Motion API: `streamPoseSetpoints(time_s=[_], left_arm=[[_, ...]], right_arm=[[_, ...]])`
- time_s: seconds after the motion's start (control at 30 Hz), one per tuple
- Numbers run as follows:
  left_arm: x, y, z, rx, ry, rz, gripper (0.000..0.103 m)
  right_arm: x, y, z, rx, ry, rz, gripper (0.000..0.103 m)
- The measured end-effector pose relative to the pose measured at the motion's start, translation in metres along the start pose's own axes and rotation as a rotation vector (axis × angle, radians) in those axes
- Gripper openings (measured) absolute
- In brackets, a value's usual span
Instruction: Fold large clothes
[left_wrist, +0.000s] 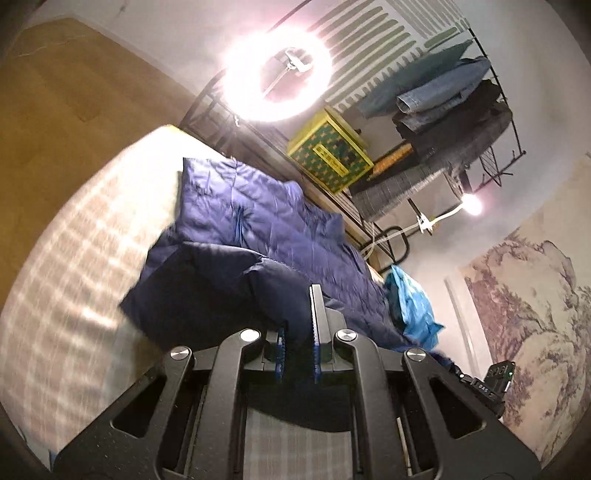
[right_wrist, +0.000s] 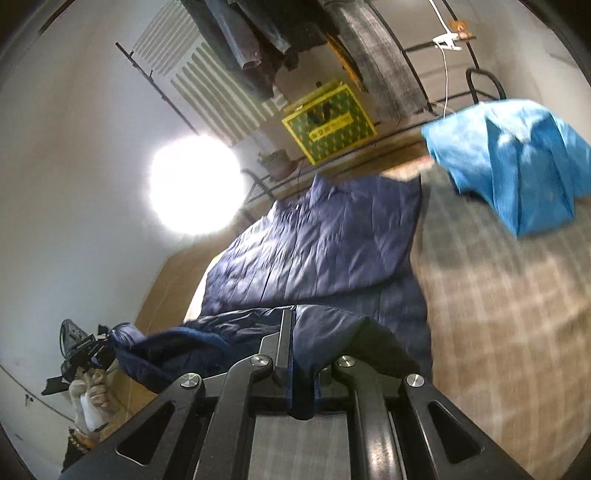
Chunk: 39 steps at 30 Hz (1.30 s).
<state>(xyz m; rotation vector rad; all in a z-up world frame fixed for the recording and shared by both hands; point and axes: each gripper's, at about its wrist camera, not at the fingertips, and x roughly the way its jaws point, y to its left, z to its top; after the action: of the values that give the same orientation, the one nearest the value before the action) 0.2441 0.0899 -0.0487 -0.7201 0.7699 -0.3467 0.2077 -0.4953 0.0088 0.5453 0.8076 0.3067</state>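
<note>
Navy quilted puffer jacket (left_wrist: 258, 221) lies spread on the checked grey-and-cream bed cover (left_wrist: 74, 266), its body flat and reaching toward the far edge of the bed, where a black metal rail (left_wrist: 266, 147) runs along.

Left gripper (left_wrist: 297, 343): jaws pressed together on a fold of the navy jacket; dark fabric fills the narrow gap between the blue-toothed pads and bulges up beyond them. The pinched part is lifted off the cover.

Right gripper (right_wrist: 299, 369): jaws likewise pinching the jacket (right_wrist: 317, 240); cloth drapes over the right finger and hangs between the two. From this grip a raised band of jacket runs left to the left gripper (right_wrist: 88, 350), seen held in a light-gloved hand (right_wrist: 90, 400) out past the bed's edge.

Bright blue crumpled garment (right_wrist: 517, 158) sits near the far corner of the cover (right_wrist: 498, 314), just beside the jacket's edge but apart from it in the right view. Open checked cover shows on both sides of the jacket.

Beyond the far edge: yellow-and-green patterned box (left_wrist: 328, 151), glaring ring light (left_wrist: 277, 74), black rack of hanging denim and dark clothes (left_wrist: 450, 99).
</note>
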Motion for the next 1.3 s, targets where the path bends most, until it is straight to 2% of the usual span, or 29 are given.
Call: streamPoseSetpoints(time_s=[0.13, 0.4, 0.53, 0.73, 0.83, 0.87, 0.9, 0.93, 0.97, 1.0, 1.07, 1.13, 1.2, 1.23, 1.3], left_arm=[[0.040, 0.000, 0.028, 0.012, -0.015, 0.041, 0.009], [0.150, 0.018, 0.074, 0.016, -0.004, 0.130, 0.009], [0.202, 0.035, 0.080, 0.010, 0.026, 0.166, 0.009], [0.248, 0.055, 0.077, 0.024, 0.065, 0.206, 0.009], [0.259, 0.064, 0.080, 0.003, 0.083, 0.206, 0.015], [0.259, 0.063, 0.082, -0.001, 0.092, 0.202, 0.026], [0.259, 0.063, 0.084, -0.006, 0.104, 0.192, 0.040], [0.257, 0.063, 0.087, -0.007, 0.110, 0.178, 0.049], [0.253, 0.062, 0.089, -0.007, 0.104, 0.173, 0.063], [0.248, 0.061, 0.092, -0.006, 0.089, 0.167, 0.067], [0.236, 0.061, 0.100, -0.004, 0.066, 0.152, 0.067], [0.223, 0.064, 0.108, 0.006, 0.053, 0.127, 0.067], [0.213, 0.067, 0.113, 0.041, 0.038, 0.148, 0.067], [0.209, 0.069, 0.114, 0.064, 0.033, 0.163, 0.067], [0.210, 0.075, 0.116, 0.087, 0.054, 0.200, 0.067]], right_arm=[[0.035, -0.006, 0.033, -0.011, -0.016, -0.030, 0.004], [0.128, -0.020, 0.091, -0.049, -0.007, -0.138, 0.004], [0.167, -0.041, 0.109, -0.040, 0.018, -0.177, 0.004], [0.215, -0.067, 0.119, -0.073, 0.080, -0.232, 0.004], [0.232, -0.075, 0.118, -0.084, 0.118, -0.245, 0.005], [0.237, -0.078, 0.118, -0.083, 0.137, -0.239, 0.005], [0.239, -0.081, 0.119, -0.078, 0.152, -0.223, 0.010], [0.238, -0.081, 0.118, -0.073, 0.159, -0.203, 0.017], [0.236, -0.084, 0.119, -0.065, 0.163, -0.158, 0.022], [0.232, -0.087, 0.121, -0.059, 0.162, -0.121, 0.027], [0.222, -0.091, 0.123, -0.055, 0.153, -0.074, 0.035], [0.212, -0.095, 0.124, -0.063, 0.137, -0.053, 0.050], [0.198, -0.097, 0.123, -0.089, 0.110, -0.042, 0.058], [0.193, -0.098, 0.123, -0.107, 0.096, -0.047, 0.058], [0.183, -0.101, 0.123, -0.150, 0.062, -0.089, 0.064]])
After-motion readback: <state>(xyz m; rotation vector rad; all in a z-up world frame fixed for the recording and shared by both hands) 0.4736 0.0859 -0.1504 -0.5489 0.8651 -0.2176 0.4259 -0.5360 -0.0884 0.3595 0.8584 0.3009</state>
